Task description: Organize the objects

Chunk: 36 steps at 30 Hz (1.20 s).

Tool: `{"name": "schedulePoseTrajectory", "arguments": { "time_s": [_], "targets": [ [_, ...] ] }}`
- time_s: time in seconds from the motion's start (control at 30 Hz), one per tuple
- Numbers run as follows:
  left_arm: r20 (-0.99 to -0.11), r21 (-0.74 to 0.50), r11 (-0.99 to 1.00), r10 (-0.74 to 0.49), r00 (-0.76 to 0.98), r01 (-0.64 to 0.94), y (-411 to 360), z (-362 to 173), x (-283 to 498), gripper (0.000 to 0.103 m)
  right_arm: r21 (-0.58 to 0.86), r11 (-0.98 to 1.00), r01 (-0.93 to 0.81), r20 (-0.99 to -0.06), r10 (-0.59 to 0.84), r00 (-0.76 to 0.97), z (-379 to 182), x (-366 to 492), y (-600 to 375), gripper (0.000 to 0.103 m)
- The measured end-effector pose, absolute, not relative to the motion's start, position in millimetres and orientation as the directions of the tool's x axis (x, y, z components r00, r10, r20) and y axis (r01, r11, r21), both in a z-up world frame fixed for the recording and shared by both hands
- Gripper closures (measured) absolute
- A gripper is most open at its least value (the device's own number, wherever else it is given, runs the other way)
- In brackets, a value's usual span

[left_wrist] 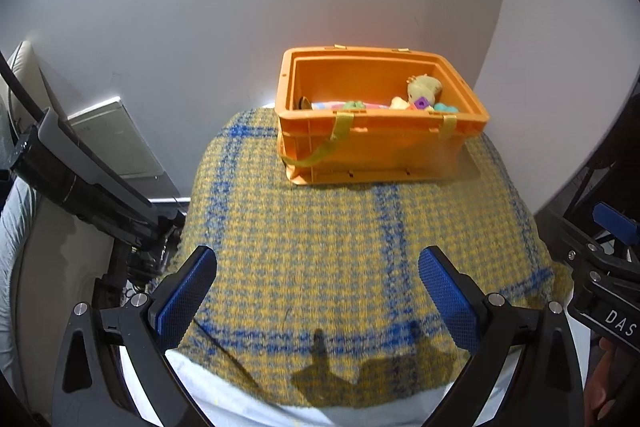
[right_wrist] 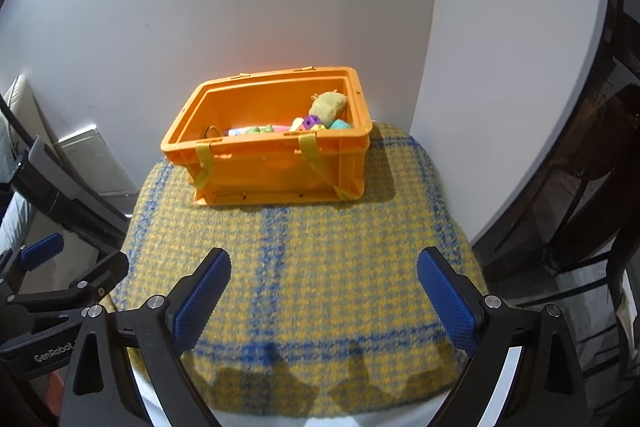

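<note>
Nearest the left wrist camera, the left gripper (left_wrist: 318, 301) hangs over the front of the yellow-and-blue checked cloth (left_wrist: 320, 239) with its blue pads spread wide and nothing between them. Beyond it, at the far edge of the cloth against the white wall (left_wrist: 200, 7), sits the orange crate (left_wrist: 376, 151), its yellow strap (left_wrist: 334, 143) drooping down the near side. Inside, small toys lie in a heap: a green plush toy (left_wrist: 424, 87) toward the right end and a purple block (left_wrist: 421, 103) just in front of it. Further right, the right gripper (right_wrist: 324, 297) is likewise spread apart and empty, level with its partner. No loose thing shows on the cloth, so the sorting looks largely done; if anything remains, I judge it to be tidying the crate itself. For that, each gripper should come at a short end squarely, keep clear of the loose strap, and close on the rim rather than the thin wall.
</note>
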<state>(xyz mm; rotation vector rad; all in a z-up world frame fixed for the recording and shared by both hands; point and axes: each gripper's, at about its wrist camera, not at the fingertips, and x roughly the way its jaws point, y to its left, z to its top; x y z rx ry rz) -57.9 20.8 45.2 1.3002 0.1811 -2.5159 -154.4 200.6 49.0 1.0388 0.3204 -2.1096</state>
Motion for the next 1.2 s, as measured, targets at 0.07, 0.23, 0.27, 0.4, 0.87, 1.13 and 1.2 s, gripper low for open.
{"name": "schedulePoseTrajectory", "arguments": {
  "time_s": [0.07, 0.23, 0.27, 0.4, 0.87, 1.13, 1.2],
  "targets": [
    [-0.819, 0.025, -0.947, -0.203, -0.536, 0.321, 24, 44, -52, 0.000, 0.099, -0.686, 0.721, -0.767, -0.514, -0.384, 49, -150, 204, 0.008],
    [-0.834, 0.028, -0.942, -0.207, -0.512, 0.335, 24, 38, -38, 0.000, 0.099, -0.683, 0.723, -0.777, -0.507, -0.373, 47, -136, 213, 0.008],
    [-0.836, 0.029, -0.941, -0.207, -0.507, 0.337, 25, 36, -35, 0.000, 0.102, -0.682, 0.724, -0.780, -0.507, -0.368, 46, -134, 215, 0.008],
    [-0.845, 0.032, -0.939, -0.210, -0.493, 0.344, 30, 31, -25, 0.000, 0.099, -0.687, 0.720, -0.790, -0.494, -0.363, 40, -127, 221, 0.008],
    [-0.855, 0.040, -0.934, -0.216, -0.471, 0.355, 34, 28, -14, 0.000, 0.106, -0.700, 0.706, -0.808, -0.474, -0.349, 29, -122, 234, 0.008],
    [-0.855, 0.049, -0.935, -0.222, -0.469, 0.352, 37, 27, -17, 0.000, 0.107, -0.705, 0.701, -0.807, -0.474, -0.353, 30, -123, 233, 0.008],
    [-0.854, 0.050, -0.934, -0.224, -0.469, 0.354, 37, 27, -17, 0.000, 0.109, -0.706, 0.700, -0.808, -0.474, -0.351, 30, -122, 233, 0.008]
  ]
}}
